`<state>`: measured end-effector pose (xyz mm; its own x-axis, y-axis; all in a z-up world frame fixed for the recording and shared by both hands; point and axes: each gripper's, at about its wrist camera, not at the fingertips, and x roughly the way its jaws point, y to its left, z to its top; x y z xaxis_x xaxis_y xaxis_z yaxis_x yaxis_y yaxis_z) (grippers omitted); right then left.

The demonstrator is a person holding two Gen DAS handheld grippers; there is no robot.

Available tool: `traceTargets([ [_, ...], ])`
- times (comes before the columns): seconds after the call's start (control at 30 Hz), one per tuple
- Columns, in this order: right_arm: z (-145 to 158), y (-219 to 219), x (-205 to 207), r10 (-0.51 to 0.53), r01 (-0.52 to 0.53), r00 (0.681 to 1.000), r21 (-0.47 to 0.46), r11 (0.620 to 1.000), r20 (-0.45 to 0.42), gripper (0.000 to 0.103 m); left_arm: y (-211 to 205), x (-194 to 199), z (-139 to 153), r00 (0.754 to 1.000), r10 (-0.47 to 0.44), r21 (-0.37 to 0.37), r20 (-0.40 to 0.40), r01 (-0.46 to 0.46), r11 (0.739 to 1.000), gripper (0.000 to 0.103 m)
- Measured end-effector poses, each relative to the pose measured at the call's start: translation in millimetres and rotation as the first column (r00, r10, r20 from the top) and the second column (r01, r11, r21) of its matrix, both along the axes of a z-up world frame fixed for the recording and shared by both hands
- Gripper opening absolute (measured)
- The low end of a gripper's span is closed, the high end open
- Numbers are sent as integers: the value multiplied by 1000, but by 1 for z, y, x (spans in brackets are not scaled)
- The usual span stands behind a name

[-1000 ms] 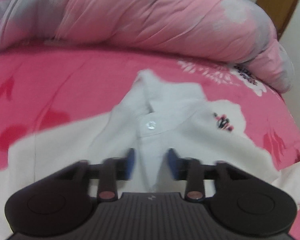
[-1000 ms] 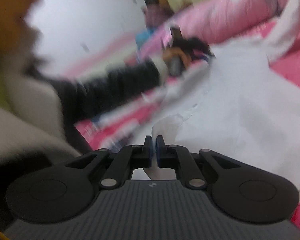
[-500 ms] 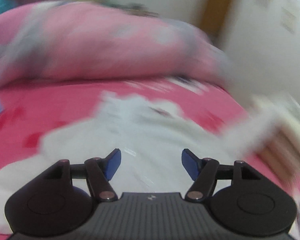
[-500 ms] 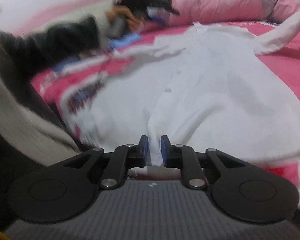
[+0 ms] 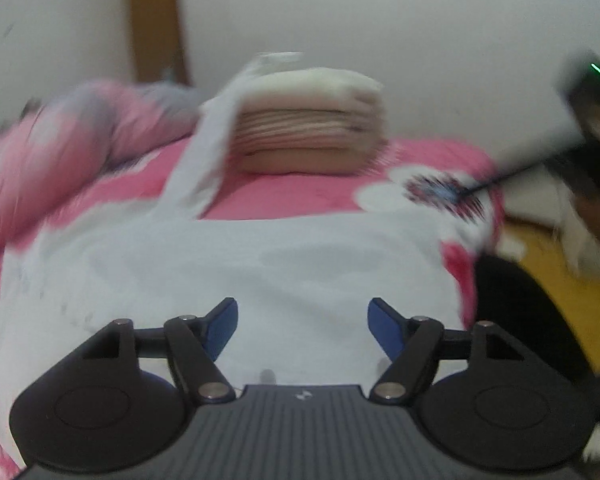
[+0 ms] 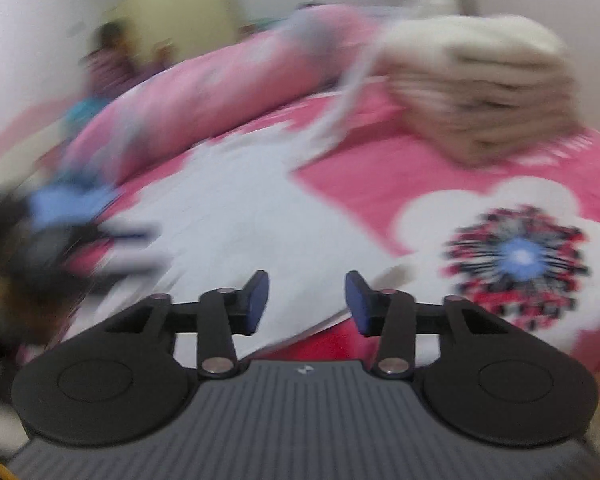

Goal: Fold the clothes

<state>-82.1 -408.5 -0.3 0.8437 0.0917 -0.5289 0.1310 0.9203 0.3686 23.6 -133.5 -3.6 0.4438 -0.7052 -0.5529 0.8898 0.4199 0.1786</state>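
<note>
A white shirt (image 5: 260,264) lies spread flat on the pink bed (image 5: 284,196). One sleeve (image 5: 208,148) runs up against a stack of folded cream clothes (image 5: 308,124). My left gripper (image 5: 302,324) is open and empty just above the shirt's body. In the right wrist view the shirt (image 6: 240,224) lies ahead and to the left. My right gripper (image 6: 306,300) is open and empty over the shirt's near edge. The left gripper shows blurred at the far left of the right wrist view (image 6: 40,236). Both views are motion-blurred.
A rolled pink and grey quilt (image 5: 72,132) lies along the far side of the bed, also in the right wrist view (image 6: 220,84). The folded stack (image 6: 484,92) sits at the far right. A flower print (image 6: 516,260) marks the sheet. The bed edge drops off on the right (image 5: 496,240).
My right gripper has let go of the shirt edge and opened. My left gripper has opened wider and swung right, from the collar to the shirt's body. Both views have turned toward the folded stack.
</note>
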Motion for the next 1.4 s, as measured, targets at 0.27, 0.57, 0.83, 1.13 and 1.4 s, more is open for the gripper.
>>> traceTargets([
  [0.27,-36,-41,33,-175,179,984,175,968,-36,43,-11,-18,-32,993,5,146,115,-22,989,74],
  [0.57,-49,-44,35,-181,186,983,154,970,-44,35,1,22,-37,988,125,187,88,-140,972,80],
  [0.83,-49,-48,35,-172,176,984,194,965,-35,34,19,40,-34,973,189,236,135,-216,947,80],
  [1.13,-50,-40,39,-152,156,988,160,975,-34,34,48,45,-14,953,273,194,134,-295,936,79],
  [1.4,-46,-24,40,-172,173,985,53,983,-21,4,24,35,13,978,194,6,75,-195,981,78],
])
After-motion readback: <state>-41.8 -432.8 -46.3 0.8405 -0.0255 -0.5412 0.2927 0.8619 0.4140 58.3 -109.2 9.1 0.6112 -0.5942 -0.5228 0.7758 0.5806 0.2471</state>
